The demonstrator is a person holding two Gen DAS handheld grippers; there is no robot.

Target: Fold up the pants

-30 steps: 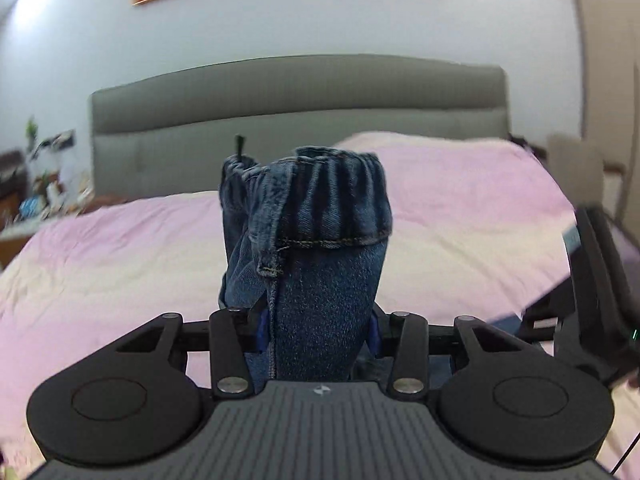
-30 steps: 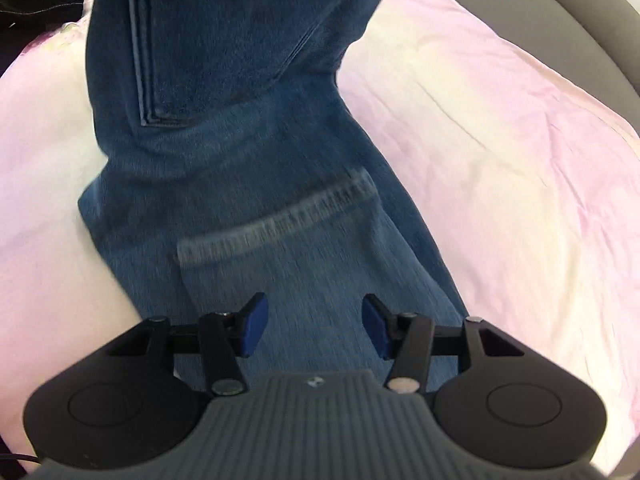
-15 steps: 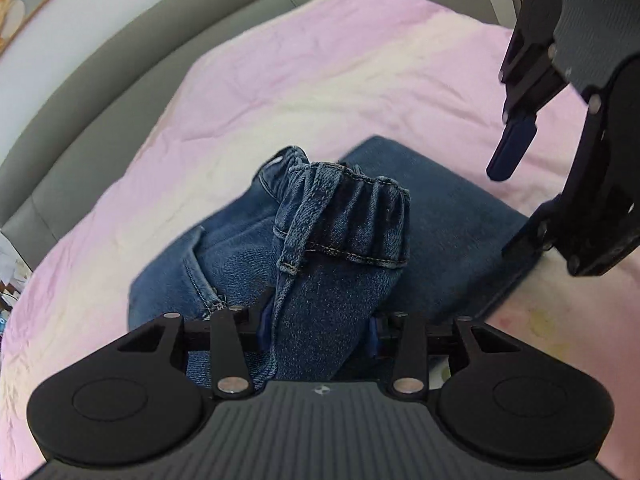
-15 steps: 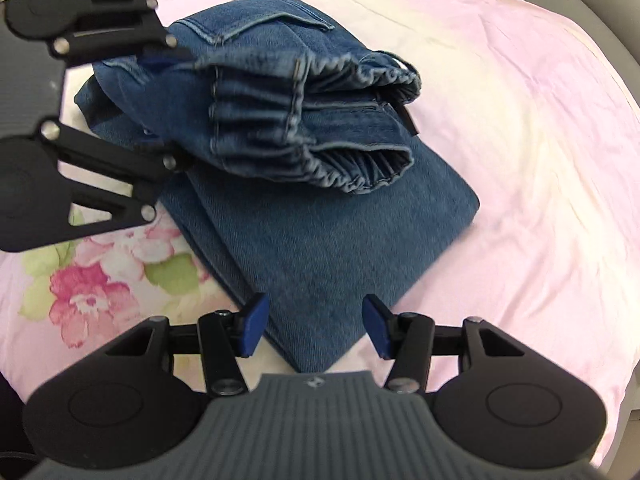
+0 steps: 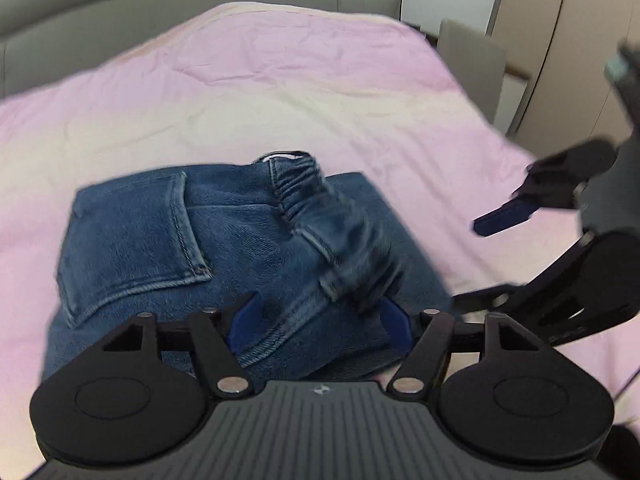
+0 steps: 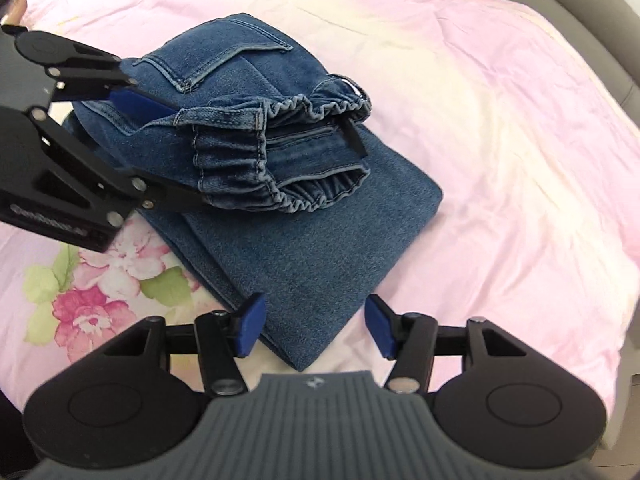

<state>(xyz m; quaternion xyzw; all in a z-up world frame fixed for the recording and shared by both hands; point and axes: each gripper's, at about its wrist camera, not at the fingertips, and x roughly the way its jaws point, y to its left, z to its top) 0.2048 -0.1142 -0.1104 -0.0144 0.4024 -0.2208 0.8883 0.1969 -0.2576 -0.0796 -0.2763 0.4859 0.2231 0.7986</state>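
Observation:
The blue jeans [image 6: 320, 236] lie folded into a stack on the pink bed, with the elastic waistband [image 6: 280, 152] bunched on top. In the left wrist view the jeans [image 5: 168, 240] fill the middle. My left gripper [image 5: 320, 320] has its jaws spread wide around the waist end; the denim lies loose between them. It also shows in the right wrist view [image 6: 160, 148] at the left. My right gripper [image 6: 314, 328] is open and empty, just above the near corner of the fold. It shows at the right of the left wrist view [image 5: 480, 264].
The pink bedsheet [image 6: 500, 160] has a flower print [image 6: 92, 292] at the near left. A grey padded headboard [image 5: 200, 12] runs along the back. Beige wardrobe doors [image 5: 560, 48] stand at the far right.
My left gripper lowered the waist end onto the folded legs and opened its jaws. The waistband now rests on the stack. The right gripper stayed open and drew back a little.

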